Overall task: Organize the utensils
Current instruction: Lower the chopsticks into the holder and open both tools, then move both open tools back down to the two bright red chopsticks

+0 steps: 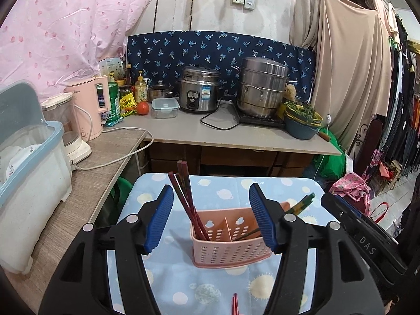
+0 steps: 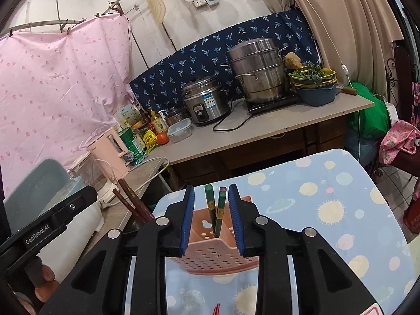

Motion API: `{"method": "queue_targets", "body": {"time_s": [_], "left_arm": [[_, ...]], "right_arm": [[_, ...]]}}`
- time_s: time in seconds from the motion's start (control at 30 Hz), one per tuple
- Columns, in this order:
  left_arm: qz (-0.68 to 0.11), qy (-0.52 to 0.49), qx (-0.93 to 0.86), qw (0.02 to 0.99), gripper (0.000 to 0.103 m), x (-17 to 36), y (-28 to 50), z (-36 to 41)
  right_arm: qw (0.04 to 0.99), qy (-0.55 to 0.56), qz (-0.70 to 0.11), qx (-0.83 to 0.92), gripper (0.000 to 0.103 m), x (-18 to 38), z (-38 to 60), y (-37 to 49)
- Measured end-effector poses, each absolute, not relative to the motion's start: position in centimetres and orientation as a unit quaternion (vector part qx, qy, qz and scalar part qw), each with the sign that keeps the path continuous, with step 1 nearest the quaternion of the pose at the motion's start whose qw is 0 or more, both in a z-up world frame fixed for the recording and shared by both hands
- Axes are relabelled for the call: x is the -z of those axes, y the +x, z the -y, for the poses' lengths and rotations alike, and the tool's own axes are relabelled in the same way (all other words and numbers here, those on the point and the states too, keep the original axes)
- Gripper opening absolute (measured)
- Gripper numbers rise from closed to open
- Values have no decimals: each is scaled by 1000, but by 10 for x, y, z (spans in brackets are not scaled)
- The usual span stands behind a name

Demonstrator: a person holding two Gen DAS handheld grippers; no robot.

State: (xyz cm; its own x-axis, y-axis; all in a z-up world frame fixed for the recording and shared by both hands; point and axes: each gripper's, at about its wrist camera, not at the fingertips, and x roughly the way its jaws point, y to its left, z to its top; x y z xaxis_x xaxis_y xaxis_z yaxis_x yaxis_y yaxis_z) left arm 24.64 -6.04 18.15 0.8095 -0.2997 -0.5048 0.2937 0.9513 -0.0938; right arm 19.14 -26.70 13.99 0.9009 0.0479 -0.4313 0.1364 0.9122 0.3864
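A pink holder (image 1: 231,246) is sitting on a blue tablecloth (image 1: 218,288). Red chopsticks (image 1: 186,199) are leaning in its left compartment, the released left gripper (image 1: 211,219) hovering around them. Green chopsticks (image 2: 214,211) are standing in its right compartment, between the right gripper's (image 2: 211,220) parted, untouching pads.

left hand-held gripper (image 1: 211,219): jaws apart, empty | pink basket (image 1: 231,249): red chopsticks (image 1: 187,197) left compartment

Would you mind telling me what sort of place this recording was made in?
Most likely a small home kitchen corner. A rice cooker and a stacked steel steamer pot stand on a counter, with sauce bottles beside them and clothes hanging at the right.
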Motion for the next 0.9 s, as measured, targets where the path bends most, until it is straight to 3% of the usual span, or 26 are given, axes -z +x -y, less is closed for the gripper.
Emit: {"method": "queue_targets", "body": {"time_s": [0.43,0.9], "left_arm": [[-301,0,153,941,57,-154,217,51],[-356,19,147,923,60,-80,164,26]], "right_arm": [[952,178,-248,10,27,-121,240,143],[937,154,-312,18,27,-62,214,85]]}}
